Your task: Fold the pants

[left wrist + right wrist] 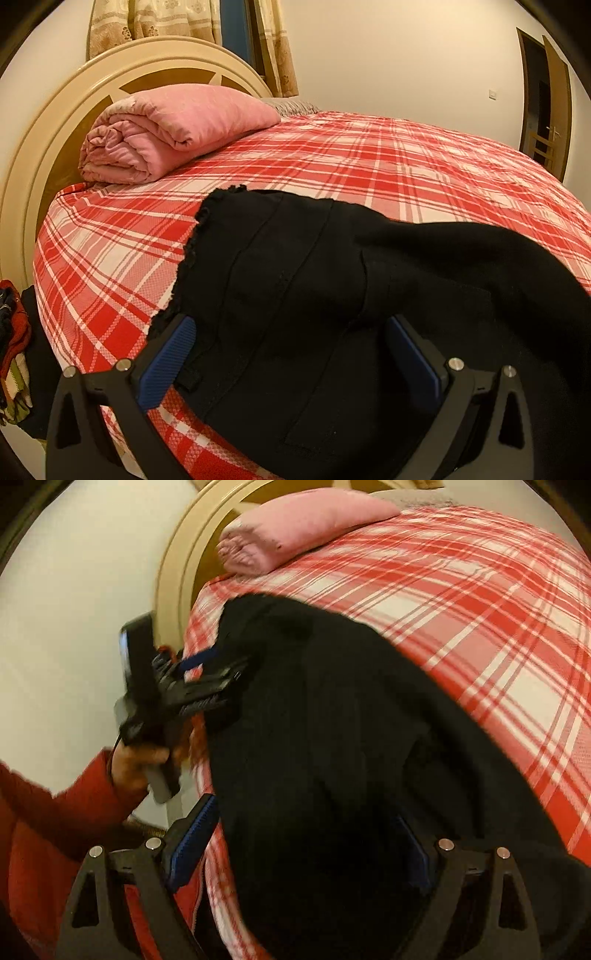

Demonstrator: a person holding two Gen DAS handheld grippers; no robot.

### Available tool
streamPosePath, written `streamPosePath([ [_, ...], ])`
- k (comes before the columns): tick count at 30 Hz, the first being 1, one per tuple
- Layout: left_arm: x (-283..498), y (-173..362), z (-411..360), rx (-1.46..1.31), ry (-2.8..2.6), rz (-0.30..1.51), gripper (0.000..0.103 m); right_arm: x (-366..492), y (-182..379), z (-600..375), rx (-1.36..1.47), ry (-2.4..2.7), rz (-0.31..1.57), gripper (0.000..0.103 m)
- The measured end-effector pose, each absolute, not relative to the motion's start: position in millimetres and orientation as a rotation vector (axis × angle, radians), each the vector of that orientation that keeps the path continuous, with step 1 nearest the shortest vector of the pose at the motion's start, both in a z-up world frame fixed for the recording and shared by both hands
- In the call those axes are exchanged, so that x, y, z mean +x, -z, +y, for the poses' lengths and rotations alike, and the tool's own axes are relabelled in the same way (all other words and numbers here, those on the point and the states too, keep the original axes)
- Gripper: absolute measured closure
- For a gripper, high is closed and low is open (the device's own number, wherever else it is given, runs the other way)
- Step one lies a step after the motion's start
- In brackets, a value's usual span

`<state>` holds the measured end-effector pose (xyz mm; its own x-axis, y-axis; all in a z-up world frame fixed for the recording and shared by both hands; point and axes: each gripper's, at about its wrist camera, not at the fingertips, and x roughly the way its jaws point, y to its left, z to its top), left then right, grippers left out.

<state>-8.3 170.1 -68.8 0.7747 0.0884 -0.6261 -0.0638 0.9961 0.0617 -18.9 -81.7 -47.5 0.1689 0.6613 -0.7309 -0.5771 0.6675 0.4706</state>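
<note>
Black pants (pixel 314 280) lie bunched at the near edge of the bed, frayed hems toward the headboard. They also fill the right wrist view (pixel 332 738). My left gripper (pixel 291 343) is open, its blue pads either side of the pants fabric, which lies between the jaws. It also shows in the right wrist view (pixel 218 679), at the pants' left edge by the bed side. My right gripper (pixel 310 834) is open, with the pants between its fingers; the right finger is partly hidden by cloth.
The bed has a red and white plaid sheet (pixel 369 166). A folded pink quilt (pixel 166 125) lies by the cream headboard (pixel 48 140). Clothes (pixel 11 350) are piled left of the bed. A door (pixel 546 103) stands far right.
</note>
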Motion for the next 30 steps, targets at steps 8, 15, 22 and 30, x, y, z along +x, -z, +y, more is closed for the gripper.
streamPosePath([
  [8, -8, 69, 169, 0.027, -0.085, 0.680, 0.000, 36, 57, -80, 0.482, -0.936, 1.052, 0.011],
  [15, -6, 69, 170, 0.024, -0.077, 0.688, 0.000, 62, 52, -156, 0.929, -0.862, 0.802, 0.011],
  [22, -2, 68, 167, 0.032, -0.077, 0.686, 0.000, 86, 61, -226, 1.072, -0.621, 0.688, 0.012],
  [30, 1, 69, 168, 0.050, -0.073, 0.680, 0.000, 39, 10, -310, 0.737, -0.213, 0.744, 0.012],
])
